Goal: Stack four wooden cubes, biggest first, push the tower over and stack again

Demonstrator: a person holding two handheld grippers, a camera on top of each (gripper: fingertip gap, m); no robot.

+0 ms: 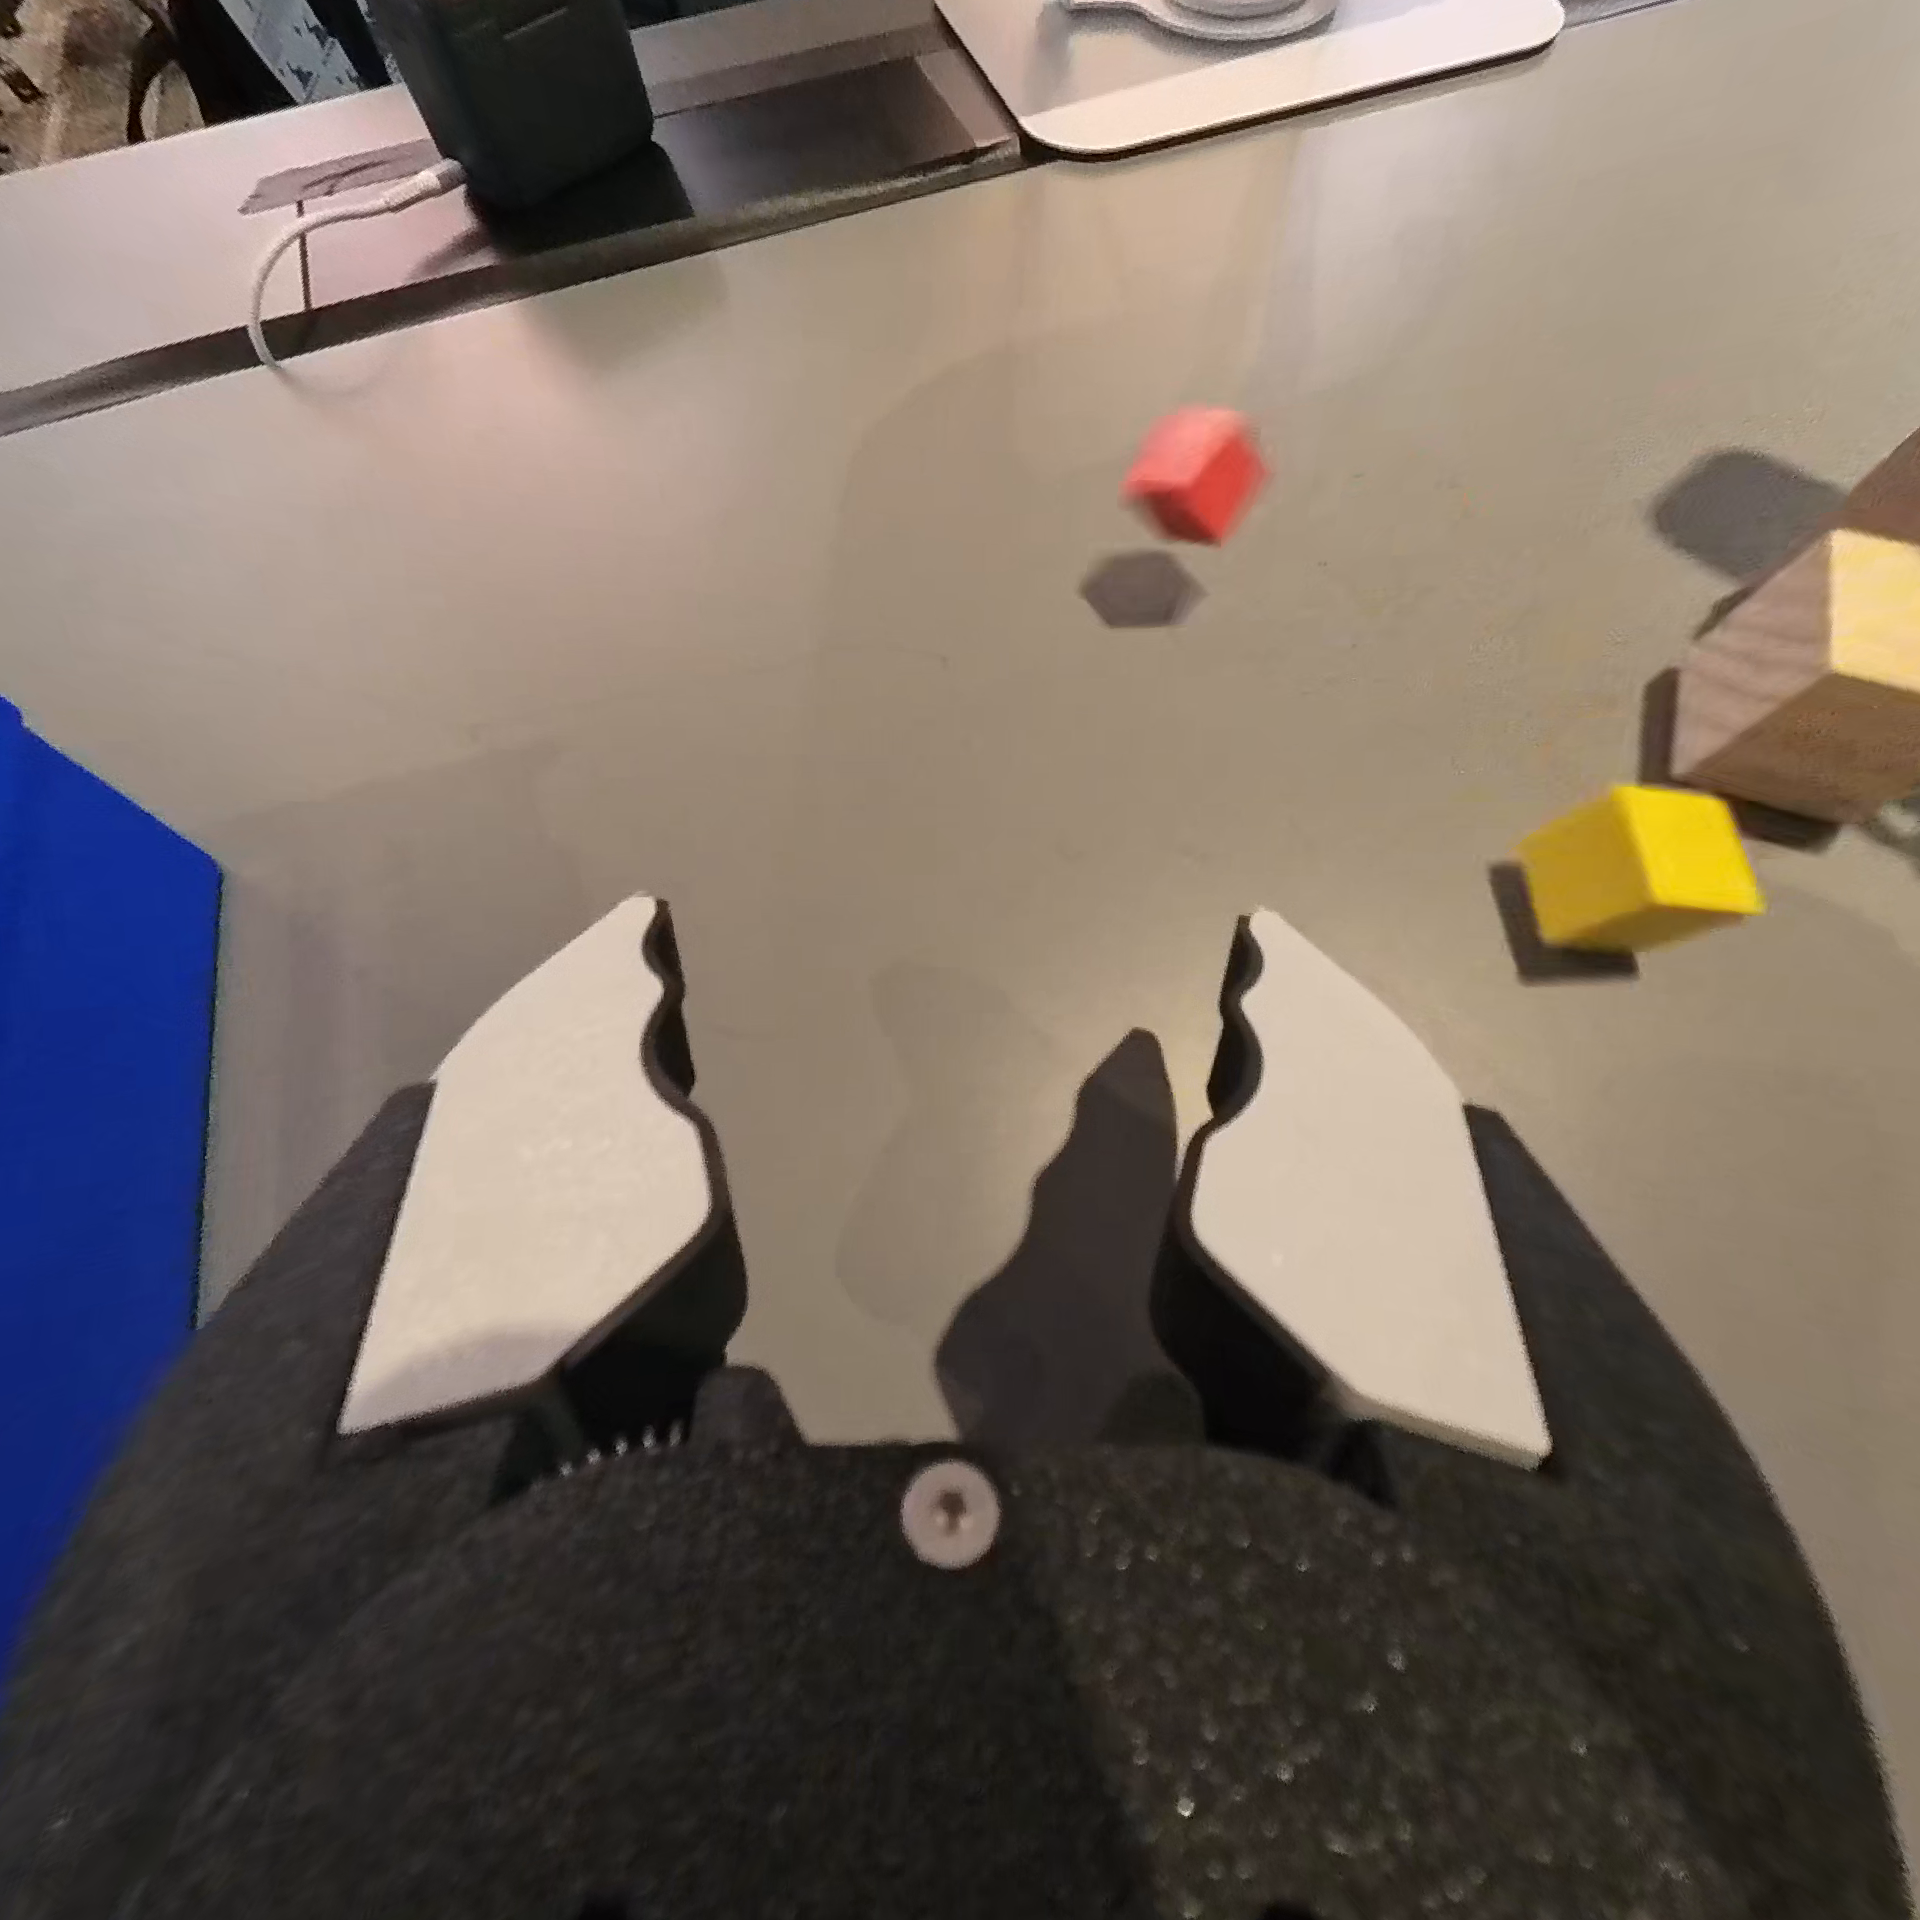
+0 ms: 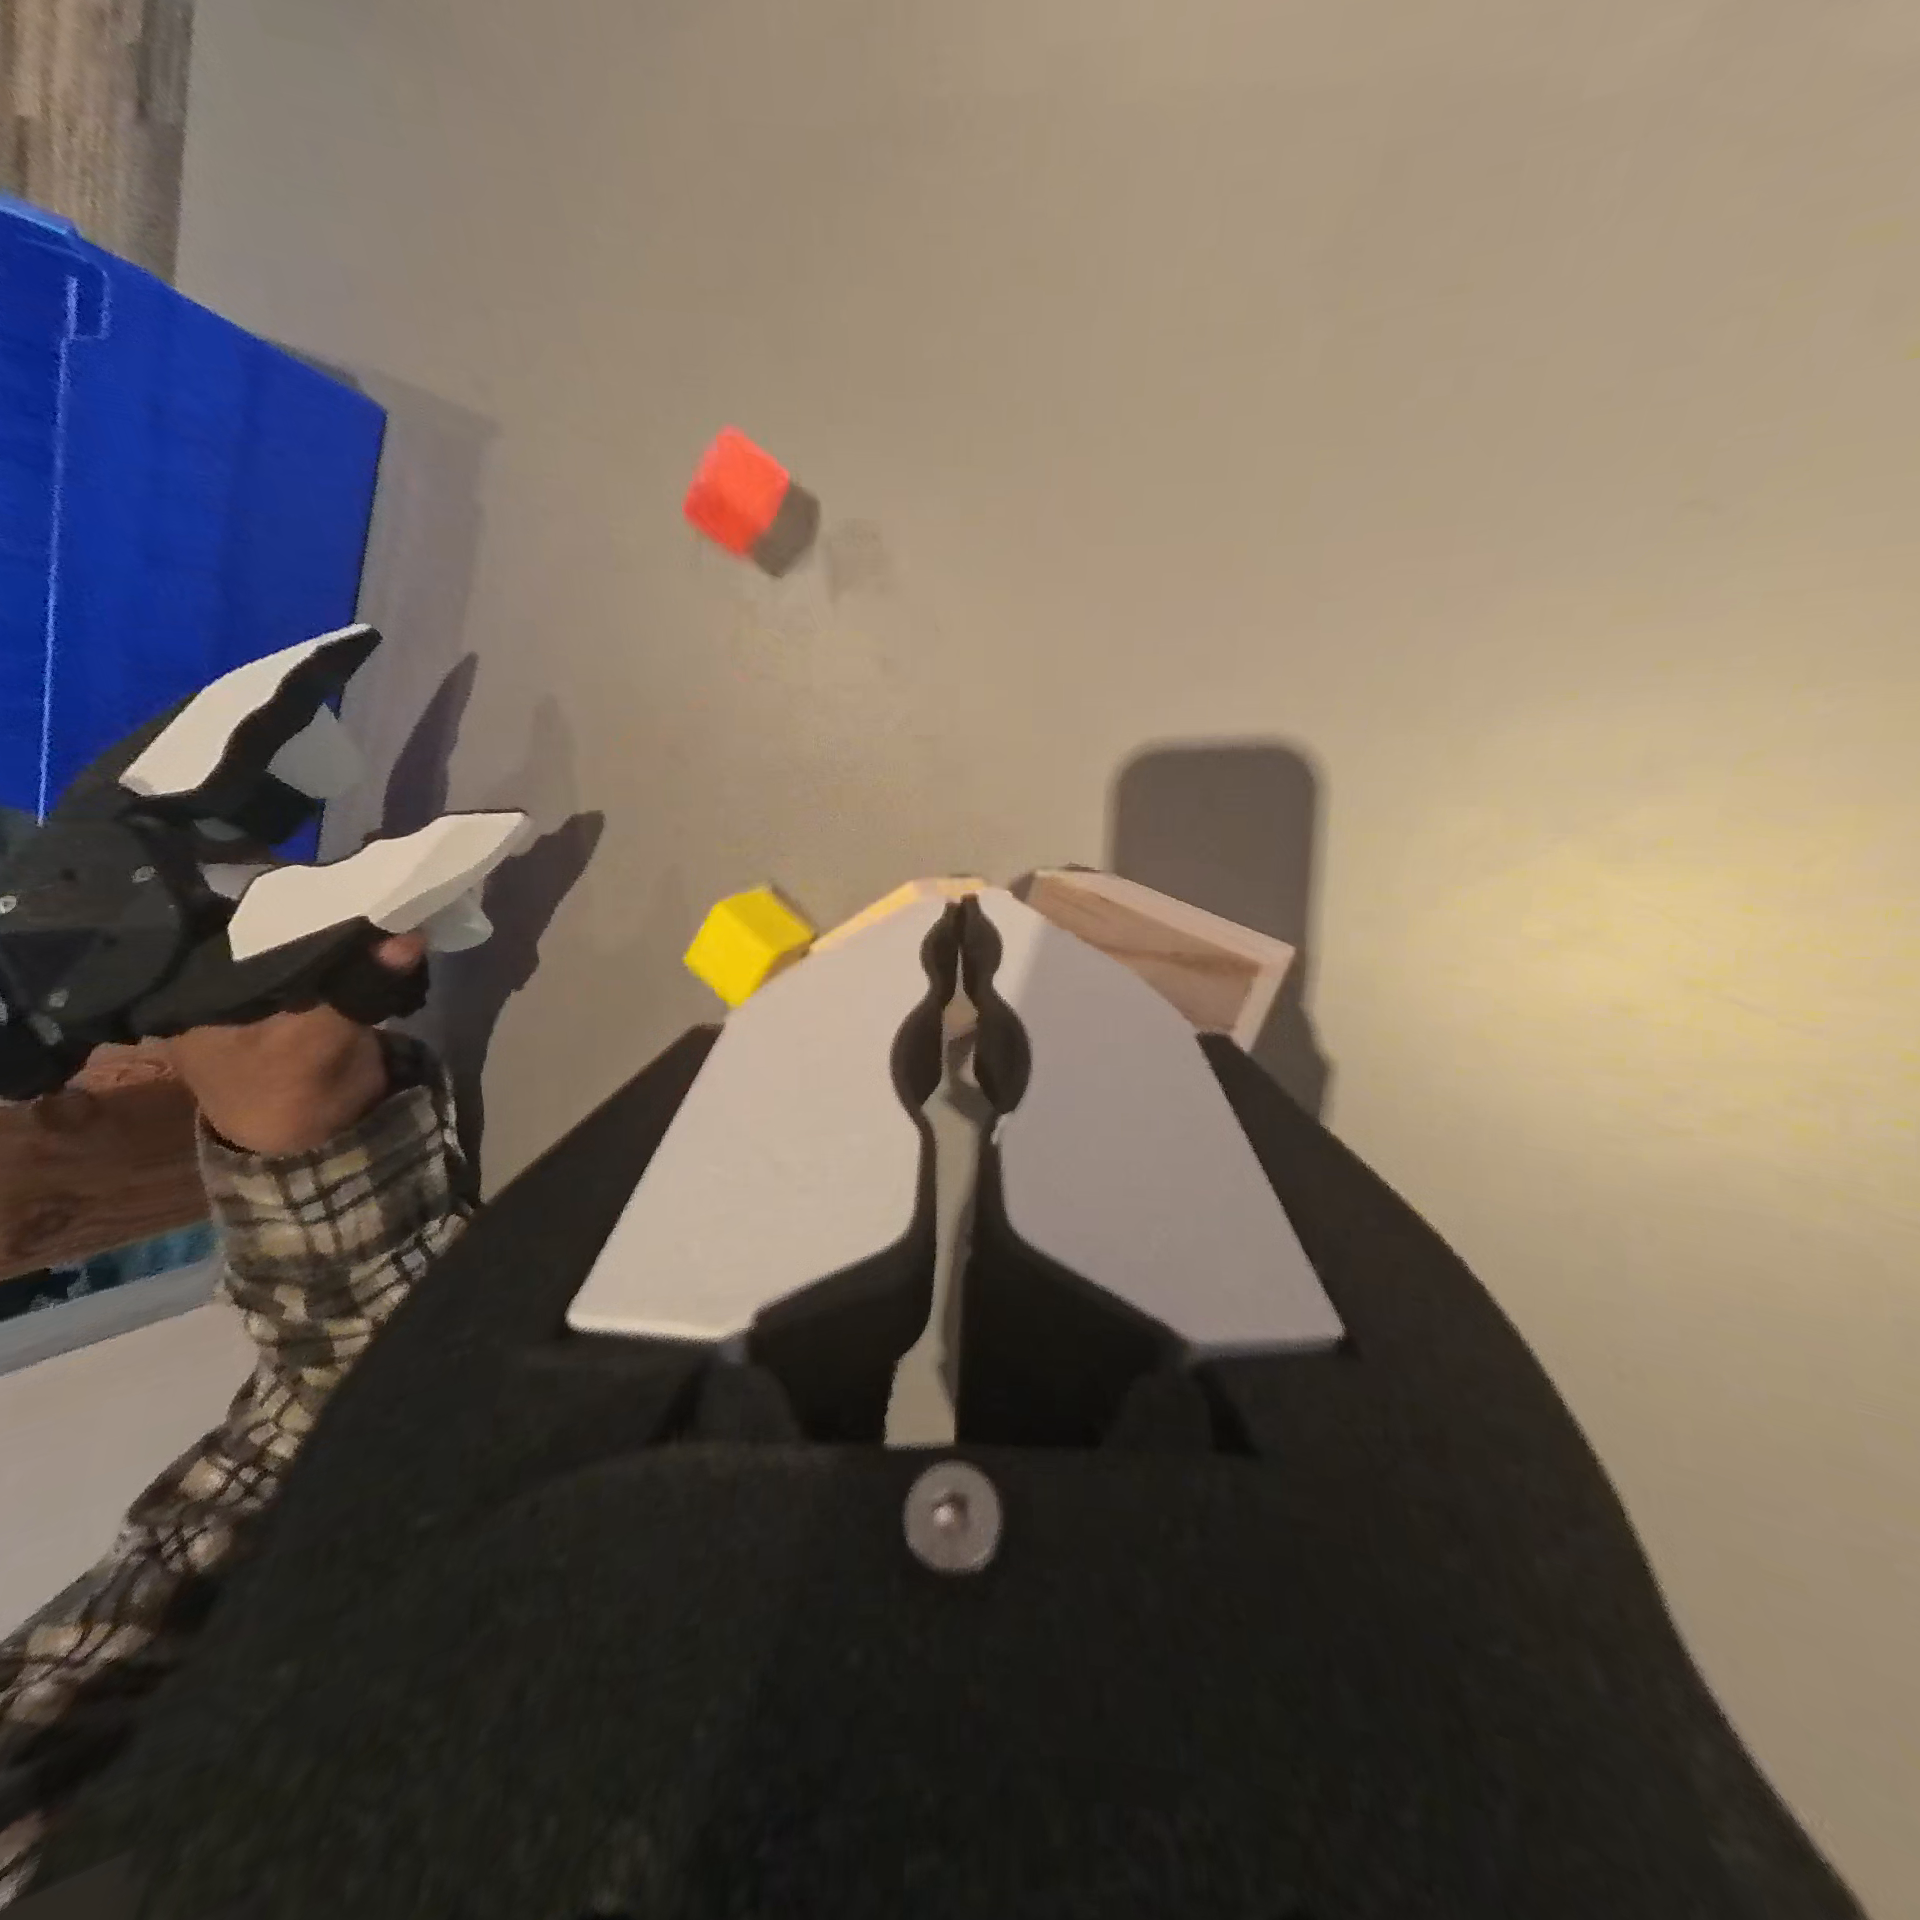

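My left gripper is open and empty over the grey table; it also shows at the left of the right wrist view. My right gripper is shut on nothing, its tips against tilted pale wooden cubes. A blurred red cube seems to be in mid-air, its shadow apart below it; it also shows in the right wrist view. A small yellow cube is tipped on an edge. A big dark wooden cube leans at the right edge, with a pale cube against it.
A blue box stands at the left. At the table's back are a black device with a white cable and a silver slab. A hand in a plaid sleeve holds the left gripper. Measured from the fingertips, the black device is 35 centimeters or so from the left gripper and 45 centimeters from the right.
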